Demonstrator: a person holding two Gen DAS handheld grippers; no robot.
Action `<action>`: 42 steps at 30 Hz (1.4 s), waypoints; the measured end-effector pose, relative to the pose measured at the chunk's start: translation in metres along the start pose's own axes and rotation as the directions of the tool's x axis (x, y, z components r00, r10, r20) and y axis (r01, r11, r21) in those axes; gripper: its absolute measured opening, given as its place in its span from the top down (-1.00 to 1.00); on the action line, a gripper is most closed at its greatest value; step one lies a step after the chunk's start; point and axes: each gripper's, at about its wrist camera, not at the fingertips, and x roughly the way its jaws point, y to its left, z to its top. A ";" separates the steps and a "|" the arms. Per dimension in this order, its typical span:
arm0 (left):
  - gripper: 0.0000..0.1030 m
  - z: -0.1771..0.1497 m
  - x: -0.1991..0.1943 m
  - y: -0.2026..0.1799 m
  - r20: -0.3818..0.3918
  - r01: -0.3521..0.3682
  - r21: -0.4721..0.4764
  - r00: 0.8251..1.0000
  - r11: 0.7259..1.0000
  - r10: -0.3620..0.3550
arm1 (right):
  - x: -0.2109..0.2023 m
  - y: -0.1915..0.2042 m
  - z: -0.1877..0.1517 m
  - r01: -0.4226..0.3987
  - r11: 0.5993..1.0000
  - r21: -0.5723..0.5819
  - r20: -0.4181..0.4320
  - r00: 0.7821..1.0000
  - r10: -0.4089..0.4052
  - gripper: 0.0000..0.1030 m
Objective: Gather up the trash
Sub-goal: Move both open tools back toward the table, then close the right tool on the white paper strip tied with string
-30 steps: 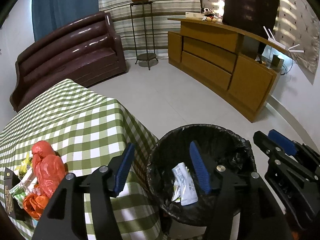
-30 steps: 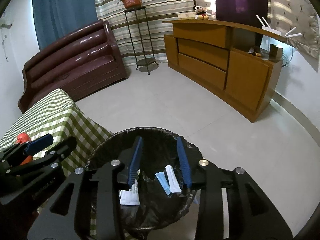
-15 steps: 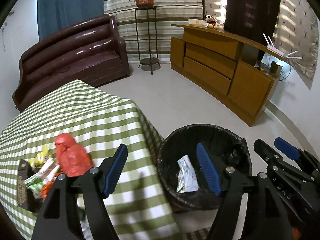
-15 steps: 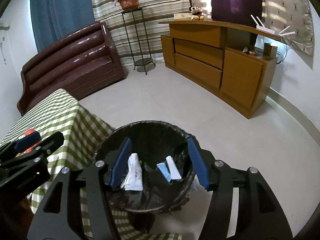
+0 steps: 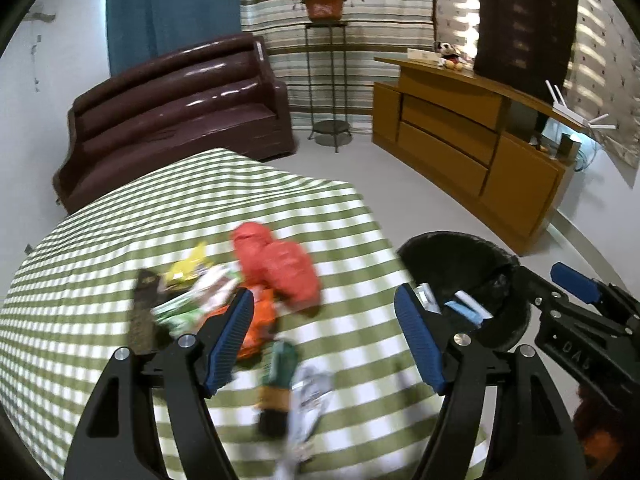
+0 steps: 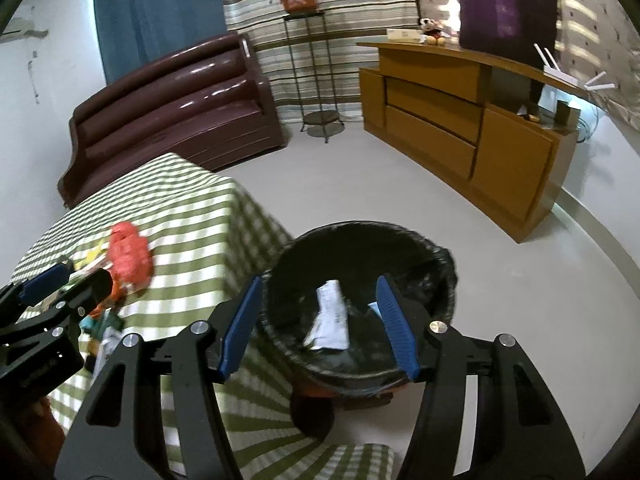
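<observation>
A pile of trash lies on the green checked table (image 5: 120, 240): a red crumpled bag (image 5: 280, 268), an orange wrapper (image 5: 256, 328), a yellow wrapper (image 5: 188, 266), a dark green packet (image 5: 278, 376) and a silvery wrapper (image 5: 308, 400). My left gripper (image 5: 324, 340) is open and empty above the pile. A black-lined trash bin (image 6: 360, 308) stands right of the table with a white wrapper (image 6: 330, 316) inside. My right gripper (image 6: 318, 324) is open and empty over the bin.
A brown sofa (image 5: 172, 116) stands behind the table. A wooden cabinet (image 5: 472, 148) runs along the right wall. A plant stand (image 5: 326, 80) stands by the striped curtain. Bare floor (image 6: 500, 280) lies right of the bin.
My left gripper has swung left from the bin to above the trash pile on the table. My right gripper has opened wider and drawn back a little from the bin.
</observation>
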 end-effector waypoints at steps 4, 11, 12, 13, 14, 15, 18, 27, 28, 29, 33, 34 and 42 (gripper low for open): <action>-0.37 -0.012 -0.012 0.027 0.005 -0.035 -0.028 0.999 0.999 0.035 | -0.006 0.024 -0.009 -0.021 1.000 -0.022 -0.013 1.000 0.021 -0.12; -0.37 -0.034 -0.025 0.068 0.000 -0.082 -0.061 0.997 0.995 0.082 | -0.013 0.066 -0.030 -0.064 0.996 -0.056 -0.048 0.997 0.061 -0.12; -0.37 -0.037 -0.026 0.073 -0.002 -0.089 -0.065 0.996 0.994 0.089 | -0.013 0.070 -0.031 -0.068 0.996 -0.058 -0.051 0.997 0.065 -0.12; -0.37 -0.040 -0.028 0.079 -0.006 -0.096 -0.071 0.995 0.993 0.096 | -0.014 0.078 -0.035 -0.076 0.995 -0.064 -0.056 0.996 0.072 -0.12; -0.37 -0.043 -0.029 0.085 -0.009 -0.101 -0.077 0.995 0.992 0.101 | -0.015 0.083 -0.037 -0.080 0.994 -0.069 -0.058 0.995 0.076 -0.12; -0.37 -0.046 -0.031 0.091 -0.012 -0.109 -0.083 0.994 0.991 0.109 | -0.015 0.088 -0.038 -0.084 0.994 -0.073 -0.060 0.995 0.080 -0.12; -0.37 -0.053 -0.035 0.104 -0.018 -0.125 -0.096 0.992 0.987 0.124 | -0.016 0.104 -0.046 -0.102 0.991 -0.084 -0.071 0.993 0.096 -0.12; -0.37 -0.076 -0.046 0.151 -0.036 -0.181 -0.146 0.983 0.973 0.177 | -0.020 0.146 -0.062 -0.130 0.983 -0.134 -0.105 0.988 0.116 -0.12; -0.37 -0.078 -0.046 0.155 -0.039 -0.185 -0.152 0.983 0.971 0.181 | -0.019 0.150 -0.065 -0.130 0.982 -0.139 -0.112 0.987 0.115 -0.12; -0.37 -0.080 -0.047 0.159 -0.042 -0.188 -0.157 0.982 0.970 0.183 | -0.018 0.153 -0.067 -0.131 0.981 -0.144 -0.118 0.986 0.115 -0.11; -0.37 -0.086 -0.048 0.174 -0.050 -0.199 -0.177 0.980 0.964 0.193 | -0.016 0.164 -0.073 -0.129 0.978 -0.163 -0.135 0.985 0.107 -0.09; -0.37 -0.088 -0.048 0.178 -0.052 -0.201 -0.182 0.979 0.963 0.195 | -0.015 0.167 -0.074 -0.128 0.978 -0.167 -0.139 0.985 0.105 -0.09; -0.37 -0.100 -0.052 0.204 -0.066 -0.215 -0.216 0.976 0.952 0.206 | -0.013 0.183 -0.085 -0.102 0.974 -0.203 -0.153 0.986 0.071 0.10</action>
